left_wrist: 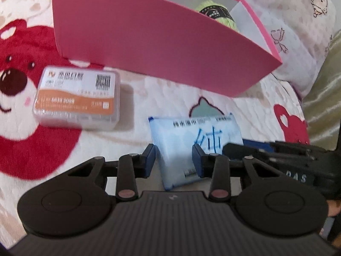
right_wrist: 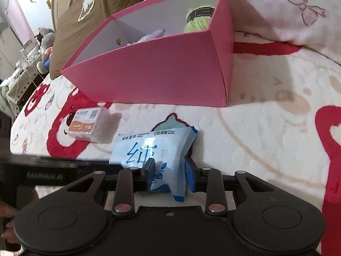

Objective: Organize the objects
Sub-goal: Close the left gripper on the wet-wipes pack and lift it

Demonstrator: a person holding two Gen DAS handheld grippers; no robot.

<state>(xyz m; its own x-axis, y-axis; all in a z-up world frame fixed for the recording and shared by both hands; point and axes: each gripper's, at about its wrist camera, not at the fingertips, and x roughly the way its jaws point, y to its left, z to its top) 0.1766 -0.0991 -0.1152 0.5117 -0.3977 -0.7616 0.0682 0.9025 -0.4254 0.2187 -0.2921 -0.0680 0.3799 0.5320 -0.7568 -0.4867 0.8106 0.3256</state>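
A light blue pack of wet wipes [left_wrist: 202, 132] lies on the bear-print blanket in front of an open pink box [left_wrist: 149, 42]. My left gripper [left_wrist: 173, 160] is shut on the pack's left part, blue pads pressing its sides. In the right wrist view my right gripper [right_wrist: 170, 170] is shut on the same pack [right_wrist: 145, 147], whose near end is crumpled between the pads. The pink box [right_wrist: 159, 68] holds a green yarn ball [right_wrist: 198, 19] and a purple soft item [right_wrist: 153, 35]. A clear plastic case with an orange label [left_wrist: 76, 98] [right_wrist: 87, 123] lies to the left of the pack.
The white blanket [right_wrist: 266, 138] with red bears covers the bed. A brown pillow [right_wrist: 85, 10] leans behind the box, and plush toys [right_wrist: 44, 40] sit at the far left. Olive satin fabric [left_wrist: 324, 85] lies at the right edge.
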